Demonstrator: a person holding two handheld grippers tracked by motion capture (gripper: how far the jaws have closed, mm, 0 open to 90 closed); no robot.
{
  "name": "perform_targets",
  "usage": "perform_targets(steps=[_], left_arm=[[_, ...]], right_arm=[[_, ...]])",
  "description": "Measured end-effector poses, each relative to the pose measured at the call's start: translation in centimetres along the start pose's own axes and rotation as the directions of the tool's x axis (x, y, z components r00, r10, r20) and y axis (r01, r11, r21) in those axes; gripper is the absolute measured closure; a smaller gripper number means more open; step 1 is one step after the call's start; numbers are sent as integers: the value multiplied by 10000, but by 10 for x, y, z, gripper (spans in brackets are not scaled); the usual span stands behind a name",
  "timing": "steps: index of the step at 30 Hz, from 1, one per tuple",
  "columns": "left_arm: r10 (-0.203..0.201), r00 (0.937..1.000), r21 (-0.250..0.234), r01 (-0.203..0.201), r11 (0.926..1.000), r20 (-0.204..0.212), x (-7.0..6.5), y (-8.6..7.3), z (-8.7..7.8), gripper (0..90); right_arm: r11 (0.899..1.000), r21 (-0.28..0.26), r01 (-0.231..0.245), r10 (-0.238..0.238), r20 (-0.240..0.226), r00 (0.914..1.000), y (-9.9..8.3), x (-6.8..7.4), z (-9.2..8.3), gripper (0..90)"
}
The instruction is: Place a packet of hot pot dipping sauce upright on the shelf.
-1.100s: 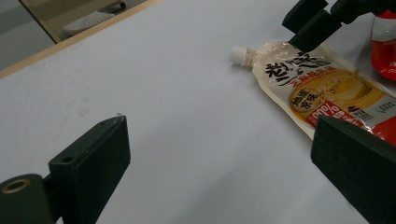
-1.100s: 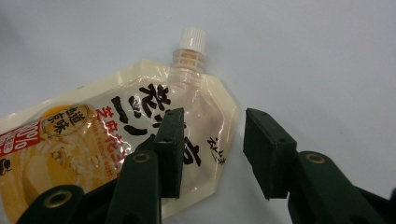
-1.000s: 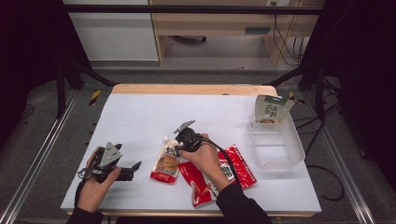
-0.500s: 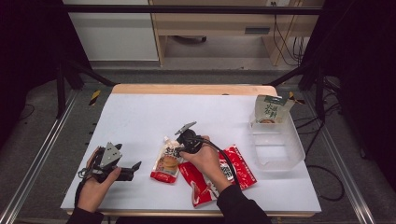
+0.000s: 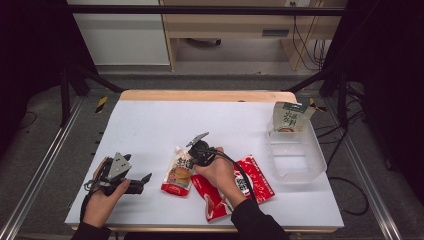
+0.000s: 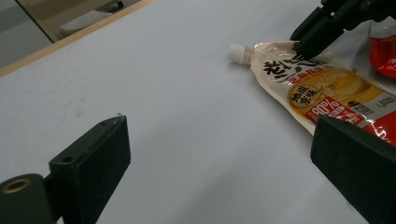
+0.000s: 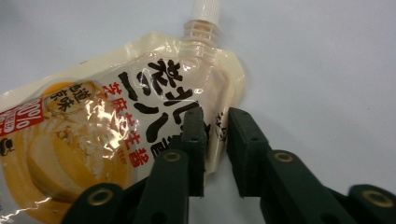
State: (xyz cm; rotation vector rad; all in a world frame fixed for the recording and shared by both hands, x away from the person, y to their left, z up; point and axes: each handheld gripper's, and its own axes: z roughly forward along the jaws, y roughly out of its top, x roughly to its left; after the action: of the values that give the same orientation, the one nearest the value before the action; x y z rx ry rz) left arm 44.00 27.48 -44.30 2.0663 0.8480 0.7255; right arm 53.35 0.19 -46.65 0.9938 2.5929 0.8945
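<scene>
A cream spout pouch point(image 5: 179, 172) point(image 7: 93, 130) with dark lettering and a red band lies flat on the white table point(image 5: 150, 125), its white cap pointing away. My right gripper point(image 5: 192, 156) point(image 7: 215, 122) reaches down over the pouch's upper edge. Its jaws have just been closing, and the pouch's side seam below the spout is pinched between them. In the left gripper view the right gripper point(image 6: 303, 44) rests on the pouch point(image 6: 322, 88). My left gripper point(image 5: 142, 180) point(image 6: 222, 128) lies low at the table's front left, open wide with nothing between its fingers.
Two red packets point(image 5: 257, 182) point(image 5: 210, 200) lie under and beside the right forearm. A clear plastic bin point(image 5: 300, 170) stands at the right with a green-and-white pouch point(image 5: 290, 117) leaning in its far end. A wooden strip point(image 5: 200, 95) marks the table's far edge.
The right gripper's jaws have drawn together on the pouch's edge. Neither hand has shifted, and the pouch lies where it was.
</scene>
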Motion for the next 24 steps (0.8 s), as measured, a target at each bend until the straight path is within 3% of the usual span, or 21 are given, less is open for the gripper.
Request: perform_targets(steps=[2,7,11,24], left_arm=[[1,10000,-1,-1,10000,6,0,0,0,47],[-5,10000,20,5,10000,-3,1,0,-1,47],[-27,10000,-21,27,10000,-16,2,0,-1,47],[-109,9998,-291,113,9995,138,1,3,-6,50]], right_arm=[[10000,-88,-21,21,-49,10000,-1,2,0,857],[9997,-225,26,-29,-134,9999,3,2,-3,885],[9971,-753,119,-135,-202,9997,8,4,-8,892],[9777,-1976,709,-777,-271,9966,28,15,-43,900]])
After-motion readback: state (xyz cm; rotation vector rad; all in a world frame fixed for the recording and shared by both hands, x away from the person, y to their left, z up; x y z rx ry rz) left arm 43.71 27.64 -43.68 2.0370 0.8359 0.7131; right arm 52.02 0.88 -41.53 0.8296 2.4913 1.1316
